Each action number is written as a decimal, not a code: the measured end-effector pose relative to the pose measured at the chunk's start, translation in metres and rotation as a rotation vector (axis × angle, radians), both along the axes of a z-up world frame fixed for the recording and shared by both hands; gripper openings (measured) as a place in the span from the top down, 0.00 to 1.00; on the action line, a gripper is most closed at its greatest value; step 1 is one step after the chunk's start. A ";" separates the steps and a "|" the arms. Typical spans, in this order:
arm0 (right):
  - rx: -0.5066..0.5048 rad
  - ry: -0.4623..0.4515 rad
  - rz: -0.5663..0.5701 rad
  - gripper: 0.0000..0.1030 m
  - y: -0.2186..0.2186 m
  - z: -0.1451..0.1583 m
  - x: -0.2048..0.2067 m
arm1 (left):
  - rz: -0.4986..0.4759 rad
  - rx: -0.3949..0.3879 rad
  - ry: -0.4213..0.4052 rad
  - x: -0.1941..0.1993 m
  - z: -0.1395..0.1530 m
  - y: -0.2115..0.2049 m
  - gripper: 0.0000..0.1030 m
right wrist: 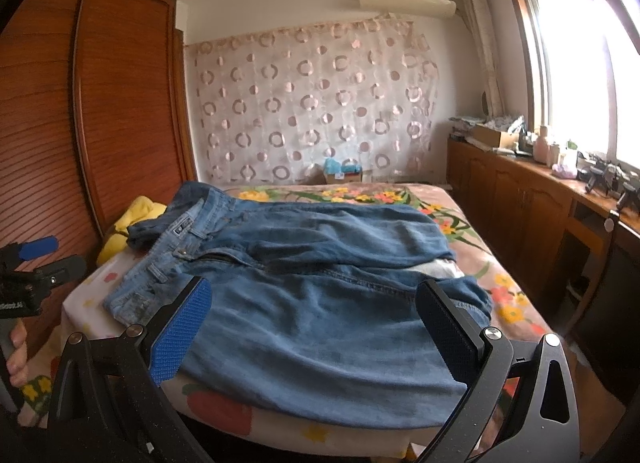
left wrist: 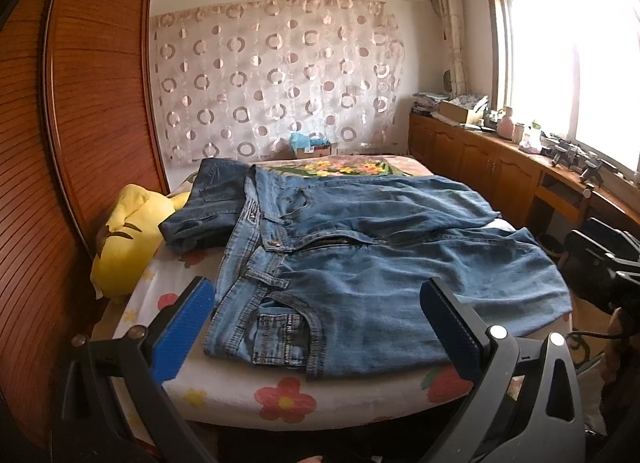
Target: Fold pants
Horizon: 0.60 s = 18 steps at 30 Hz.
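Looking forward from near the bed's [left wrist: 280, 403] foot, close above the pants [left wrist: 360, 283]; sharing pants, wardrobe [right wrist: 120, 103], window [right wrist: 580, 63].

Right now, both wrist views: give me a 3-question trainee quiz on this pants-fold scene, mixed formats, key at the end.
1. True or false: the left gripper is shut on the jeans.
2. Multiple choice: the jeans' waistband lies toward A) the window, B) the wardrobe, C) the patterned curtain.
3. Fill in: the yellow plush toy sits beside the darker folded ____.

Key: 1 false, both the left gripper and the right gripper are open, holding nothing. 2 B. 3 jeans.
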State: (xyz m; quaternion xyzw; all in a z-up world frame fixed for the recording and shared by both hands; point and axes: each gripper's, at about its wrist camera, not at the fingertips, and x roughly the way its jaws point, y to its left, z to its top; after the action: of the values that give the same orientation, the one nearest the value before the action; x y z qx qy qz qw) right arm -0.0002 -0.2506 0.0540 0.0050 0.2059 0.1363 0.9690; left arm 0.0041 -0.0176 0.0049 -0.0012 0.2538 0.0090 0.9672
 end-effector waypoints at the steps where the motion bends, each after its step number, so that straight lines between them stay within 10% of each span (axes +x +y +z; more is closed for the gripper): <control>1: -0.008 0.001 -0.007 0.00 -0.002 -0.001 0.001 | -0.002 -0.004 0.007 0.003 -0.002 0.001 0.00; 18: -0.091 0.071 -0.100 0.00 -0.059 -0.036 0.018 | -0.050 -0.028 0.059 0.025 -0.033 0.042 0.00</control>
State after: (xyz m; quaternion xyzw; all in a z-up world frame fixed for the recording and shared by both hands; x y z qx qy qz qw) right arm 0.0182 -0.3097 0.0176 -0.0239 0.2457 0.0782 0.9659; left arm 0.0292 0.0247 -0.0282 -0.0082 0.2825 -0.0185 0.9591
